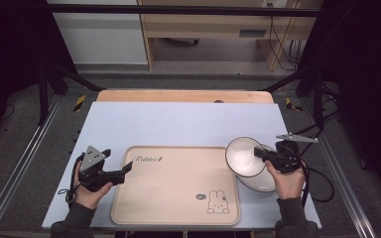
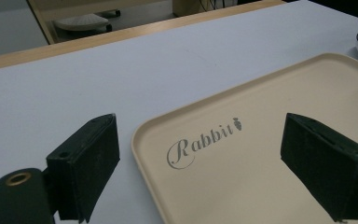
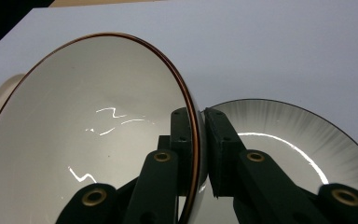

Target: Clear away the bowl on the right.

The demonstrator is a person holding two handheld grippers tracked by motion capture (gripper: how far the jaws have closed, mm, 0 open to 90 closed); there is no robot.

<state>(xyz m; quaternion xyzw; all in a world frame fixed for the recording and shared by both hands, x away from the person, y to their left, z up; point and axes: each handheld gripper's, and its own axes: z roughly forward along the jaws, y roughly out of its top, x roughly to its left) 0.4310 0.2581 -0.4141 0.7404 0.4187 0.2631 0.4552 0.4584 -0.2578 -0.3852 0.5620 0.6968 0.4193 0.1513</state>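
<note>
A white bowl with a thin brown rim (image 1: 243,155) (image 3: 88,135) is tilted up over the tray's right edge; my right gripper (image 1: 261,154) (image 3: 198,126) is shut on its rim, one jaw inside and one outside. Under and behind it lies a white plate with a dark rim (image 1: 264,182) (image 3: 303,154) on the table. A beige tray (image 1: 173,188) (image 2: 261,186), marked "Rabbit" with a rabbit drawing, lies in the middle. My left gripper (image 1: 127,169) (image 2: 200,163) stands open at the tray's near-left corner, jaws on either side of the tray's rim, nothing held.
The tray and dishes rest on a pale blue sheet (image 1: 178,124) covering a wooden table (image 1: 178,95). Black frame posts stand at both sides. A wooden desk and cables stand beyond the table. The sheet's far half is bare.
</note>
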